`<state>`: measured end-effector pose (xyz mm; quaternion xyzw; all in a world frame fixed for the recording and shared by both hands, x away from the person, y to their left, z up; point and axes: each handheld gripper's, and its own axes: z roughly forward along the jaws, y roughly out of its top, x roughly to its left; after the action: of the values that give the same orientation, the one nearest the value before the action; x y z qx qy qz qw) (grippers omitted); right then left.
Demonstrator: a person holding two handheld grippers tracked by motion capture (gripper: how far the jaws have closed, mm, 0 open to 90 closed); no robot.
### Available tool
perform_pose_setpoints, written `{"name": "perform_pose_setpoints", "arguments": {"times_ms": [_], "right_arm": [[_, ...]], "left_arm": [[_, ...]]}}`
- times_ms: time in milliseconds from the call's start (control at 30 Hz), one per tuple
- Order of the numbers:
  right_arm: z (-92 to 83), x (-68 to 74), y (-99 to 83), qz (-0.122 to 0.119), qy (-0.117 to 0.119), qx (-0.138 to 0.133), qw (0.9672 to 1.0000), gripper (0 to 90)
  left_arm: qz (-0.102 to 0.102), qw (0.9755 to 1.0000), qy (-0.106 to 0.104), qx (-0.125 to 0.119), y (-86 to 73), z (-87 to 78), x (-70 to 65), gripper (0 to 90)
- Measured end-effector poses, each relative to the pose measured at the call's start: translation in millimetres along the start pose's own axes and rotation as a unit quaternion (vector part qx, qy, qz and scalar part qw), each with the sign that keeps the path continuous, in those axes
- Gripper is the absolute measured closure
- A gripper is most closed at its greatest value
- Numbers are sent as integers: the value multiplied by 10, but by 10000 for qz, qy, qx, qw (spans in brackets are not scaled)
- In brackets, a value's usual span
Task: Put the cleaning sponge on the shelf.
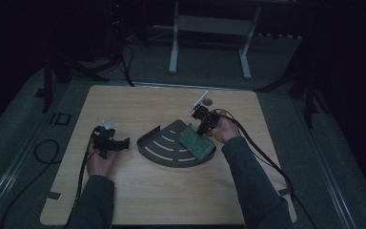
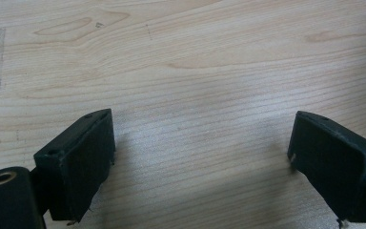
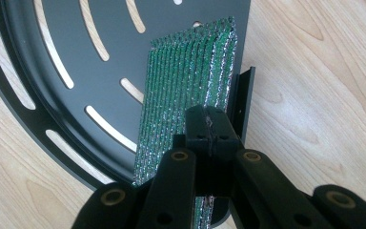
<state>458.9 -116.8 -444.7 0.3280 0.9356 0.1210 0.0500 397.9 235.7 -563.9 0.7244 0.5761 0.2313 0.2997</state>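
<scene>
A dark fan-shaped tray with curved slots lies in the middle of the wooden table. A green glittery ribbed pad rests tilted over the tray's right side. My right gripper is shut on its near edge. In the right gripper view the closed jaws pinch the pad, which leans against the tray's straight right rim. My left gripper sits on the table left of the tray, apart from it. Its jaws stand wide open over bare wood with nothing between them.
The table has free wood in front of and behind the tray. Cables trail from both grippers off the near edge. A small round hole is near the far edge. A white frame stands on the floor beyond the table.
</scene>
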Motion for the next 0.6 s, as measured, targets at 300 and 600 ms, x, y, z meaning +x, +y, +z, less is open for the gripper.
{"name": "perform_pose_setpoints", "arguments": {"times_ms": [300, 600], "right_arm": [[60, -6, 12, 9, -135, 89, 9999, 894], [132, -16, 9, 47, -202, 195, 9996, 889]], "left_arm": [[0, 10000, 0, 0, 0, 0, 0, 92], [4, 10000, 0, 3, 0, -1, 1, 92]]}}
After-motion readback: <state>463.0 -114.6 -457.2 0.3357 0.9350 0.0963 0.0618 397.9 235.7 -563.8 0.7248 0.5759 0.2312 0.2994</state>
